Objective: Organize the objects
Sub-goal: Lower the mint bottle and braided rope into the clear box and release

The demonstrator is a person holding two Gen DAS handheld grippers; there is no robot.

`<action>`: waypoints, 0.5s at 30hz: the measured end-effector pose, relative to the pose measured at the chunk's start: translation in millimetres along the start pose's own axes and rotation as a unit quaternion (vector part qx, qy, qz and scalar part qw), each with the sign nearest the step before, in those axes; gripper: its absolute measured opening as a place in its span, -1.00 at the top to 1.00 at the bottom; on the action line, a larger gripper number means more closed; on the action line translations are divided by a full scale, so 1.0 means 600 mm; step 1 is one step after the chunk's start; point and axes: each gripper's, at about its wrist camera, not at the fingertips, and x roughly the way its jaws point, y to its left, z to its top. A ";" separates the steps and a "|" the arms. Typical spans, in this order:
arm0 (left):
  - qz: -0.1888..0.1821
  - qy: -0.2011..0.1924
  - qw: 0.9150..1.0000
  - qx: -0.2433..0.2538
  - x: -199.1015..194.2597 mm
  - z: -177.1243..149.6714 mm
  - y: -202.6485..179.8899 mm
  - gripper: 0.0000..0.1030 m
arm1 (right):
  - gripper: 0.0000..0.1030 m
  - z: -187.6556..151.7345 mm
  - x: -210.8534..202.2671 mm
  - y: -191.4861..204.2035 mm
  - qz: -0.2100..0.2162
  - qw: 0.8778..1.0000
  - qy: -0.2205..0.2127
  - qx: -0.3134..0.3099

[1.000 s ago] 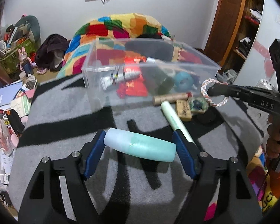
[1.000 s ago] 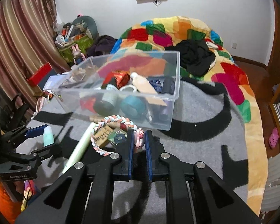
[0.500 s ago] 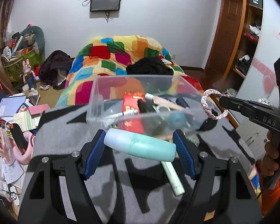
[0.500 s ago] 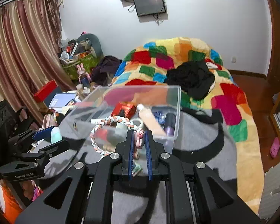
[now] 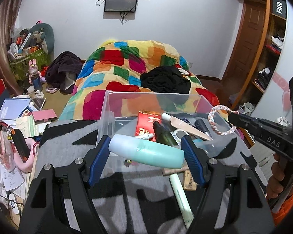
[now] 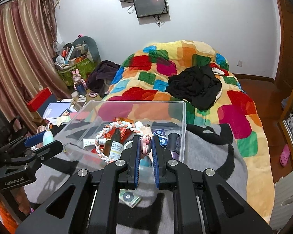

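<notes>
Left gripper (image 5: 146, 152): fingers spread wide, clamped end to end on the mint bottle (image 5: 146, 154), which lay crosswise between the blue pads, clear of the blanket. Right gripper (image 6: 146, 146): fingers nearly together, pinching the braided rope ring (image 6: 115, 125) at one edge; the loop hung out ahead of the tips.

Both loads sat at the near side of the clear bin (image 5: 107, 105). The ring was over the bin's contents in the right wrist view; the bottle looked level with the near wall, just short of it.

Bin already held a red packet (image 5: 148, 123), a dark bottle, tubes and tape. Still loose on the grey striped blanket (image 5: 68, 140) below: a pale green tube (image 5: 180, 197), a wooden piece (image 5: 189, 179) and a small packet (image 6: 129, 197).

Step, as I read it: carry phase, both items en route to the bin. Next move calls for pushing the bottle forward past the wall, then opening each gripper over a free spot. Ring could probably drop first.
</notes>
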 end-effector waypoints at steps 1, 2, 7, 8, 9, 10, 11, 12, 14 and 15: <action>0.000 0.001 1.000 -0.002 0.004 0.002 0.001 -0.42 | 0.80 0.002 0.006 0.000 -0.002 1.000 0.003 0.000; 0.001 0.003 1.000 -0.006 0.010 0.006 0.003 -0.42 | 0.80 0.003 0.012 0.000 -0.003 1.000 0.006 -0.001; 0.002 0.015 1.000 -0.024 0.036 0.016 0.011 -0.42 | 0.80 0.006 0.048 0.003 -0.008 1.000 0.028 -0.002; 0.002 0.020 0.999 -0.028 0.044 0.016 0.012 -0.41 | 0.80 0.005 0.055 0.005 -0.009 0.999 0.032 -0.002; 0.003 0.023 0.999 -0.030 0.049 0.015 0.013 -0.42 | 0.80 0.004 0.063 0.007 -0.010 0.999 0.037 -0.004; 0.003 0.027 0.999 -0.033 0.055 0.015 0.013 -0.42 | 0.80 0.003 0.068 0.008 -0.011 0.999 0.041 -0.006; 0.001 0.031 0.999 -0.035 0.062 0.014 0.013 -0.42 | 0.80 0.002 0.074 0.011 -0.013 0.999 0.044 -0.010; 0.001 0.034 0.999 -0.036 0.066 0.012 0.013 -0.41 | 0.80 0.000 0.080 0.015 -0.014 0.999 0.048 -0.016; 0.001 0.040 0.998 -0.039 0.071 0.010 0.014 -0.41 | 0.79 -0.003 0.087 0.023 -0.014 0.998 0.054 -0.030; 0.002 0.041 0.998 -0.039 0.073 0.009 0.013 -0.41 | 0.79 -0.005 0.089 0.028 -0.015 0.998 0.057 -0.036</action>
